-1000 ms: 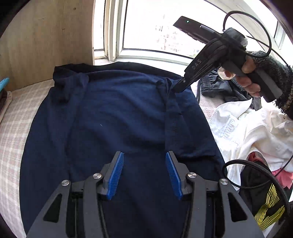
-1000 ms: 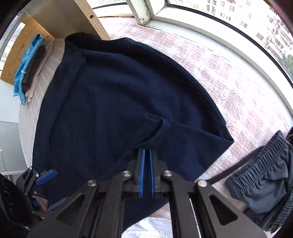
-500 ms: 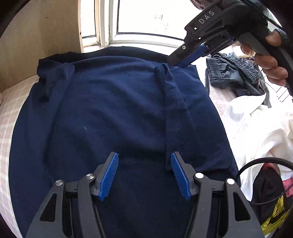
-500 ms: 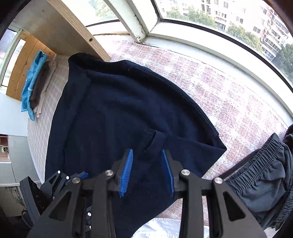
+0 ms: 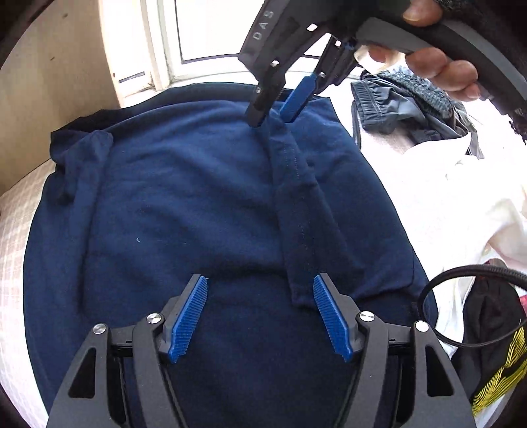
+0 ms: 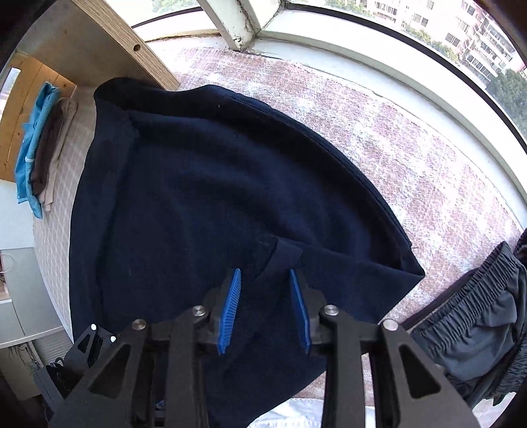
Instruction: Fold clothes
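Since a second ago the right gripper (image 5: 278,108) has let go and dropped to the top of the navy shirt's (image 5: 184,204) folded strip at upper centre, jaws closing around it without clamping yet, while the left gripper (image 5: 260,316), jaws widening and empty, hovers at its lower end, so both should pinch the strip's ends squarely.

1. The navy shirt (image 5: 184,204) is soft matt knit cloth with a stitched hem.
2. The left gripper (image 5: 260,316) has matt black plastic arms, ribbed blue pads (image 5: 187,319) and shiny metal screw heads.
3. The checked bed cover (image 6: 411,138) is coarse woven cloth.
4. The grey shorts (image 6: 477,312) are smooth thin fabric with a gathered elastic waist.
5. The wooden panel (image 6: 108,42) is matt with visible grain.
6. The window frame (image 6: 243,23) has chipped white paint.
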`<state>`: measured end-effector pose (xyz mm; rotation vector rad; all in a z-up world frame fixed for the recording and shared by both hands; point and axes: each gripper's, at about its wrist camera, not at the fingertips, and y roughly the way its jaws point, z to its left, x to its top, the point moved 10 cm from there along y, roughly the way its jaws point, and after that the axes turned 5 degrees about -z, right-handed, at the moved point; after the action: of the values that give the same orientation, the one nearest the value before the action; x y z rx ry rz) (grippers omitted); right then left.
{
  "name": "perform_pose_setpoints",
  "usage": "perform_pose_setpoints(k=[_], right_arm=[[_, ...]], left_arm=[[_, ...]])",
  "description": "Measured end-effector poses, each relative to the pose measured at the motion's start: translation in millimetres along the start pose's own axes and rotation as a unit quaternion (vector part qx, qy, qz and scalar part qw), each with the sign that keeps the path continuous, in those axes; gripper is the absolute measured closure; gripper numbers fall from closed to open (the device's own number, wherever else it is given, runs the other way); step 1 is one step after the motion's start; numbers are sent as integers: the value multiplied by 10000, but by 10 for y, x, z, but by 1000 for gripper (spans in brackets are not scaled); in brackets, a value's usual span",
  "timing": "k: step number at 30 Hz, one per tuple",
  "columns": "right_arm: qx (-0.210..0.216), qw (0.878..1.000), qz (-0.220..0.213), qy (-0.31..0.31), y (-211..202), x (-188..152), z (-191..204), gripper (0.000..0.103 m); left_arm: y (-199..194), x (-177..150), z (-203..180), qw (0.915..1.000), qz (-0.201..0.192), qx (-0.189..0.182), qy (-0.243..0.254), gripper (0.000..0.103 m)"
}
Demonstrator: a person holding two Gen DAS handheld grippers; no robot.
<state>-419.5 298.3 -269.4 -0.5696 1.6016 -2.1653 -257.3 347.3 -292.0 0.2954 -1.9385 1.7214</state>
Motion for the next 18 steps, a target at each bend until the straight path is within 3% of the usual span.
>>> perform_pose_setpoints(k=[2, 4, 6, 7, 12, 15, 16, 17, 18], right_arm=[[35, 10000, -36, 6, -27, 7, -3, 91], [63, 10000, -73, 4, -58, 13, -3, 94], [77, 9999, -111, -19, -97, 16, 6, 95], [93, 9999, -132, -26, -117, 17, 14, 95], [316, 9992, -265, 3, -211, 61, 101, 95], [696, 9973, -247, 4, -168, 109, 242, 94], [871, 9960, -175, -7, -130, 115, 309, 87], [934, 9956, -116, -36, -95, 123, 352, 73], [908, 9958, -92, -72, -72, 138, 373, 70]], left_arm=[[-2, 12, -31, 9999, 16, -62, 117, 42], [-5, 29, -71, 9996, 11, -250, 129, 60], [-12, 45, -113, 9990, 11, -425, 153, 90], [-17, 49, -120, 9988, 22, -447, 195, 96], [-176, 70, -69, 9985, -140, -524, 66, 102], [-312, 47, 0, 9982, -250, -543, -78, 102], [-343, 33, 19, 9983, -269, -511, -116, 102], [-372, 9, 32, 9983, -280, -492, -118, 102], [-387, -17, 57, 9987, -272, -417, -116, 102]])
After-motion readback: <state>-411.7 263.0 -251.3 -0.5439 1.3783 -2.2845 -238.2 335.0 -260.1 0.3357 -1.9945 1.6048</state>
